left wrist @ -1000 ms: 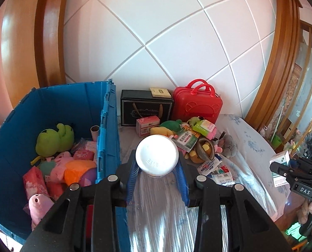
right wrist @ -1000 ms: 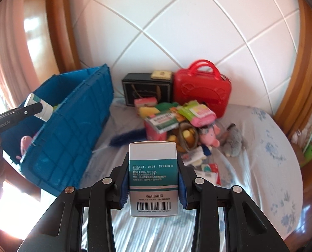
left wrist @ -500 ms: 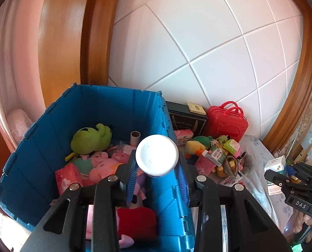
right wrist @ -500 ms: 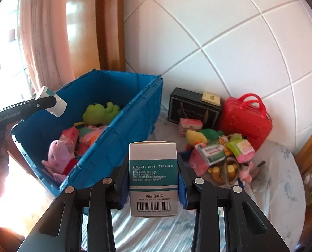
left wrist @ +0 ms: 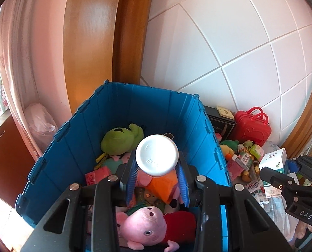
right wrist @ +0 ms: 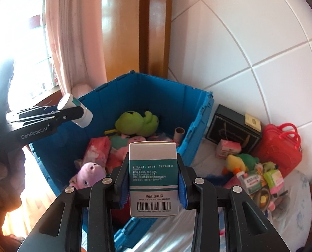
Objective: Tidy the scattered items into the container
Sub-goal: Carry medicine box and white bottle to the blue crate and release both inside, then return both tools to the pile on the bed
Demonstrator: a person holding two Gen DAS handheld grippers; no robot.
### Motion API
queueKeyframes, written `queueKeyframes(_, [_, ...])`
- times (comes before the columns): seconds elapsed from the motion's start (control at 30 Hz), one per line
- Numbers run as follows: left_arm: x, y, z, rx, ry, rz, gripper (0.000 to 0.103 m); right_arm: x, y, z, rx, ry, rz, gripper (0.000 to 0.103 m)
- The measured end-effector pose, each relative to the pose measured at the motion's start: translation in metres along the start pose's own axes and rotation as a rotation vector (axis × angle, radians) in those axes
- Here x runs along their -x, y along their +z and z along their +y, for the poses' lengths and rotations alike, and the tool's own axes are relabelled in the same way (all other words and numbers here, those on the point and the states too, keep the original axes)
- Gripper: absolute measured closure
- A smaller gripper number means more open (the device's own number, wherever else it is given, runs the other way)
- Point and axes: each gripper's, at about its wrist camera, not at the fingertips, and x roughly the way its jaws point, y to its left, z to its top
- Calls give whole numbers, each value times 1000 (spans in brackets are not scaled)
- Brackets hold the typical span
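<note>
Holding a white bottle (left wrist: 157, 155) base-forward in our left gripper (left wrist: 157, 180) — jaws clamped on its sides — we have it over the open blue crate (left wrist: 72, 145). In the right wrist view the same bottle (right wrist: 80, 113) hangs above the crate's (right wrist: 126, 90) near-left rim. Our right gripper (right wrist: 154, 185) has its jaws pressed on a white-and-teal medicine box (right wrist: 152, 178), barcode end toward the camera, upright, just over the crate's near wall. Inside the crate: a green frog plush (right wrist: 137, 122), a pink pig plush (left wrist: 144, 227), a cardboard tube (right wrist: 179, 133), a red packet (right wrist: 97, 148). Beside the crate on the bed (right wrist: 298, 210) — a loose pile of packets and toys (right wrist: 254, 178), a black box (right wrist: 229, 130), a red toy suitcase (right wrist: 281, 149) against the tiled wall.
</note>
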Motion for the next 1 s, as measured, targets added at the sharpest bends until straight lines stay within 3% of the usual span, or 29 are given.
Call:
queueKeyframes(0.27, [-12,6,30,14,54,4,69,-29,19,21,12,43,13,67])
queueKeyframes(0.67, [-21,17,50,33,72,6,69,-53,33,37,23,85,23,66])
queueKeyframes(0.7, [-21,18,53,45,66,2,69,-54,35,38,28,98,24,63])
queueKeyframes(0.73, [-20,19,55,58,65,-1,69,-53,36,41,38,95,12,38])
queueKeyframes(0.77, [-20,20,57,70,71,-3,65,-52,36,42,43,89,-5,0])
queueKeyframes(0.83, [-18,21,61,92,81,-14,17,-49,36,44,47,85,-42,0])
queueKeyframes(0.87, [-15,20,62,105,86,-31,7,-50,37,44,48,86,-39,0])
queueKeyframes(0.9, [-12,20,63,113,91,-48,1,-52,36,43,47,85,-36,0])
queueKeyframes(1.0, [-10,21,61,111,100,-55,1,-53,33,35,31,82,-26,0])
